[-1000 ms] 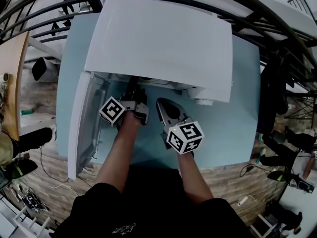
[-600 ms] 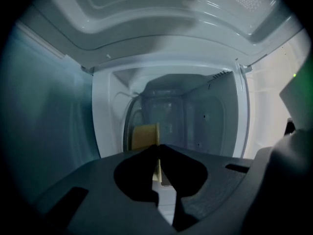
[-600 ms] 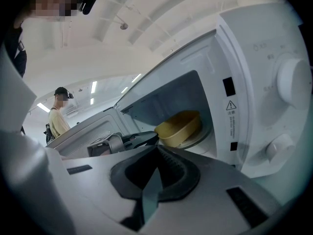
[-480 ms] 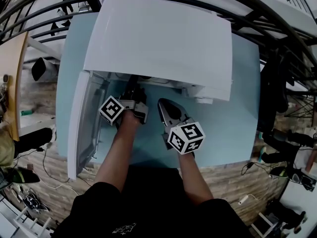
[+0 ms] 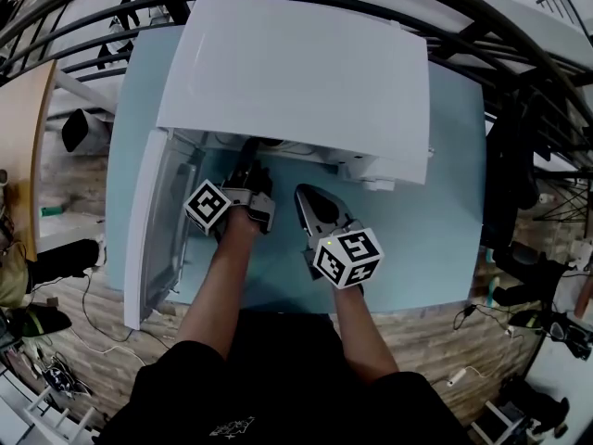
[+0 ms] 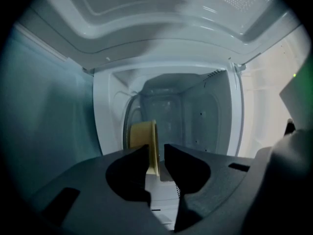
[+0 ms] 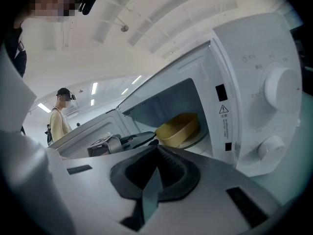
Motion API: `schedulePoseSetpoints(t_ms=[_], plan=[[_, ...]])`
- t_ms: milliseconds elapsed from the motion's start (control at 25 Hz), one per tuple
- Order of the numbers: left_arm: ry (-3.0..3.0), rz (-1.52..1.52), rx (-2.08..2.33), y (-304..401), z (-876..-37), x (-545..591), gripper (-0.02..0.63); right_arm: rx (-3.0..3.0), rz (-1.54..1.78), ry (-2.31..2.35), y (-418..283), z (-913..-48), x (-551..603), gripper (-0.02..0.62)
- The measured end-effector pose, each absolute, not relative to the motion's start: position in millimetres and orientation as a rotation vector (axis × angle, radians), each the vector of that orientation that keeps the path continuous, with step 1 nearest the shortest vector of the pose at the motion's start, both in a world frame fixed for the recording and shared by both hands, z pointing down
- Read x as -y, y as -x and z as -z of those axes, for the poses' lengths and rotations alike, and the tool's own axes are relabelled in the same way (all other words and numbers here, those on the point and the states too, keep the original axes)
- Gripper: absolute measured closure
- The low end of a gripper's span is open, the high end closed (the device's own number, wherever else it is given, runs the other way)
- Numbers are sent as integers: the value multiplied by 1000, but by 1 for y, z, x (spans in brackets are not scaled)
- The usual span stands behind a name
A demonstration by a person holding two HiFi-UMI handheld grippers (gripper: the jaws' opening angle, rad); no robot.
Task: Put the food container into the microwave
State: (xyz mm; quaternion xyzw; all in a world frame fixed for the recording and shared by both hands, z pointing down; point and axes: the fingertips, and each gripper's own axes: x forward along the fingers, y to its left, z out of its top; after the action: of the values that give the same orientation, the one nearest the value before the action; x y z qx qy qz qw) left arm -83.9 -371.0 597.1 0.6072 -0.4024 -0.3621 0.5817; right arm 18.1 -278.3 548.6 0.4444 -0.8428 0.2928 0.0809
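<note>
While nipped edge-on between the jaws of the left gripper [image 6: 156, 153] at lower centre of its view, judge the yellow food container [image 6: 139, 136] light, thin-walled and stiff but smooth, so hold by the rim with the wall deep between the jaws and avoid tilting. Looks set inside the microwave [image 7: 254, 82], mid-frame in the right gripper view. Leave the right gripper [image 7: 157, 151], clenched on nothing, outside over the bench [image 5: 435, 230].
</note>
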Motion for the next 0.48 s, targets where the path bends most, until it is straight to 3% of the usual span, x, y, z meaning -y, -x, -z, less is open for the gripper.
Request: schedulePoseSetpoints(t_ms=[480], plan=[[-1461,794,997,72,-584,332,554,2589,-838,-1286,-32,-528,253,589]])
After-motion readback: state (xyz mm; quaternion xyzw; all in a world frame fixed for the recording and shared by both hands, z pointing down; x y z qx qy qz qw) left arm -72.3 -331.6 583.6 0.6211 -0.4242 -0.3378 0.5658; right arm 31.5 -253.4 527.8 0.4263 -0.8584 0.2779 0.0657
